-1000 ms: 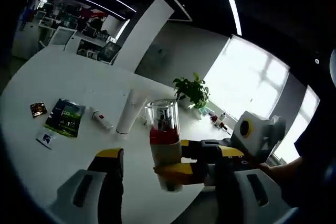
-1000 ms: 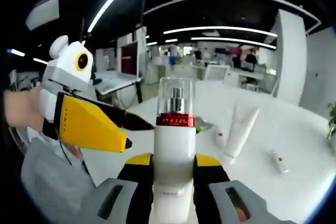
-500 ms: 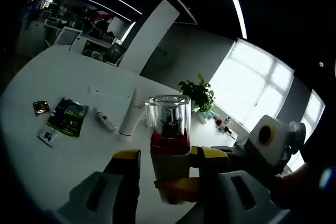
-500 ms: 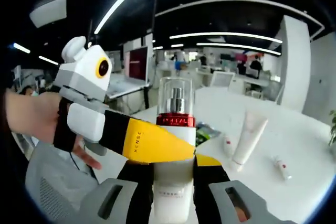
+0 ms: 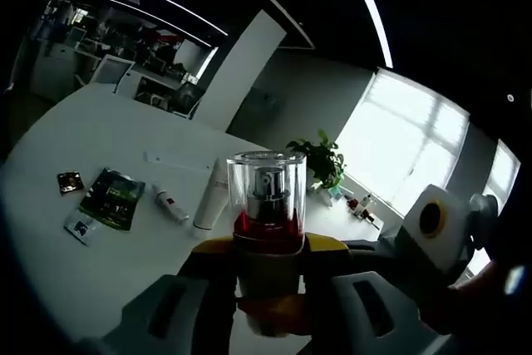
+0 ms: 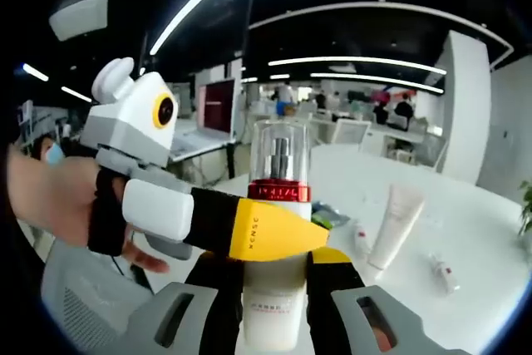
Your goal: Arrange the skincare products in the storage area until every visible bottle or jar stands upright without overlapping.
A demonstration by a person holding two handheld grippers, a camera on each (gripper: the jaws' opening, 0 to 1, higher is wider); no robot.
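Jaws of both left gripper (image 5: 264, 268) and right gripper (image 6: 270, 284) clamped on upright bottle (image 6: 275, 243), clear cap up.

R gripper (image 6: 270, 288) clamps bottle (image 6: 274, 239), L gripper (image 6: 241, 226) alongside

Pump bottle (image 6: 274, 255) between right gripper (image 6: 274, 288) jaws: glossy white plastic body, shiny red band, clear cap over metallic pump. Beyond: matt white tube (image 6: 393, 222), smooth white table (image 6: 465, 247).
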